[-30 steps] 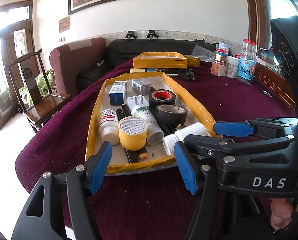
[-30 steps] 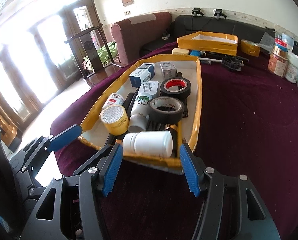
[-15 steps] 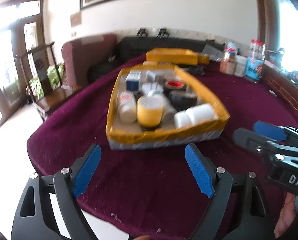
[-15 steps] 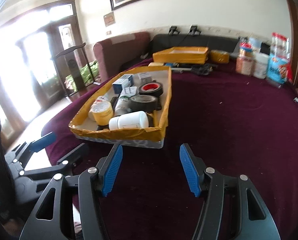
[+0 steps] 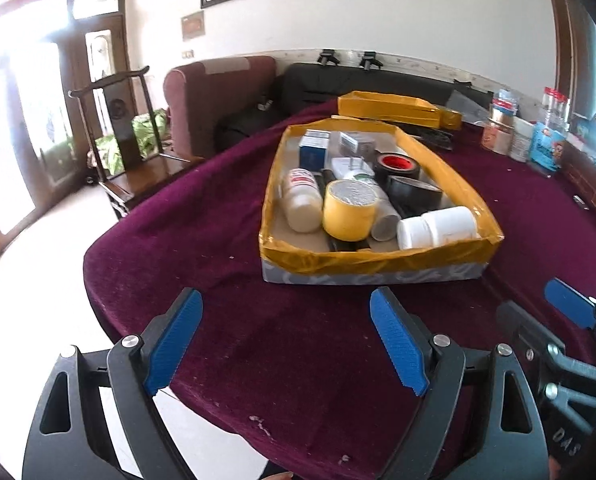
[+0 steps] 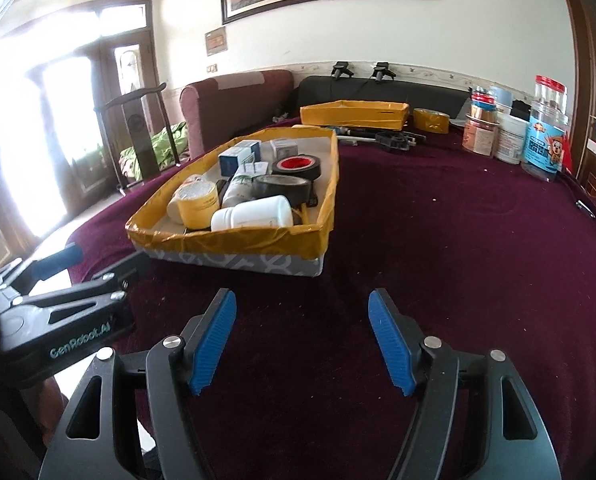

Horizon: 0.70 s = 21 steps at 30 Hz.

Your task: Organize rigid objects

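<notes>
Ahead on the bench (image 6: 437, 240), the tray (image 5: 377, 266) holds bottles and tapes. My left tool (image 5: 286, 344) and right tool (image 6: 301, 340) hang wide and empty, short of it. The white bottle (image 5: 437, 227) probably rests loose against the front wall; a clumsy reach could roll it.

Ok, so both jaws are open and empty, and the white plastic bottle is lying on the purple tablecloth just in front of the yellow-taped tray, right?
Not quite. The white plastic bottle lies on its side inside the yellow-taped tray, against its near wall, not on the purple tablecloth; the right wrist view shows it. Both jaws are open and empty.
</notes>
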Motion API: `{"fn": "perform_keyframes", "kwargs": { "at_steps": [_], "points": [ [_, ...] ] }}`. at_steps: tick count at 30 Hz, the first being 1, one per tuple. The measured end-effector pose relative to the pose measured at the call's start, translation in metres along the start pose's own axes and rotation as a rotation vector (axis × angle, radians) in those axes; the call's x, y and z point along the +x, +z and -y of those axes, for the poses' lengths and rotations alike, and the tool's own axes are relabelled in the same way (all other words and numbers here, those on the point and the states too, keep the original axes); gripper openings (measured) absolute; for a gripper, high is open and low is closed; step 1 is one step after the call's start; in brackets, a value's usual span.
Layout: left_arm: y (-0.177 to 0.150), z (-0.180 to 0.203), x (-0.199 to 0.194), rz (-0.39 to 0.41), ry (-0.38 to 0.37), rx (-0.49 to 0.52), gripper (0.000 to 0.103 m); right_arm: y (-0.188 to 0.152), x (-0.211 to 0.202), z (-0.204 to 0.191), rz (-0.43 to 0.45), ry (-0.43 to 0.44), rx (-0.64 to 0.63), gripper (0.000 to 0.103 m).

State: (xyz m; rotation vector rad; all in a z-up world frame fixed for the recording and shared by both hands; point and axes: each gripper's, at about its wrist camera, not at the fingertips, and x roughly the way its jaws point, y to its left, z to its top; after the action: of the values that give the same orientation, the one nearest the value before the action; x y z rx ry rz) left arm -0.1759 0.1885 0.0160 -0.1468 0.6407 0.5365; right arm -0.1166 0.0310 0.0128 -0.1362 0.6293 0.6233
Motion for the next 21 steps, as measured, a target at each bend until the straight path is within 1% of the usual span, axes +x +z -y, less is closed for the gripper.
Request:
{"fn": "perform_keyframes", "kwargs": {
  "at_steps": [2,7,10,21],
  "points": [
    [0.000,0.002,0.000,0.010,0.020,0.021,0.087,-0.001,0.000,0.001,-0.002,0.000,0.004,0.064],
    [-0.001,0.009,-0.006,0.033,0.025,0.064,0.087,-0.001,0.001,0.009,-0.013,0.004,0.039,0.064],
    [-0.001,0.011,-0.009,0.051,0.040,0.084,0.087,-0.001,0.002,0.008,-0.015,0.002,0.039,0.064],
    [-0.001,0.012,-0.012,0.068,0.061,0.100,0.087,-0.001,0.003,0.010,-0.018,0.003,0.047,0.064]
  ]
}}
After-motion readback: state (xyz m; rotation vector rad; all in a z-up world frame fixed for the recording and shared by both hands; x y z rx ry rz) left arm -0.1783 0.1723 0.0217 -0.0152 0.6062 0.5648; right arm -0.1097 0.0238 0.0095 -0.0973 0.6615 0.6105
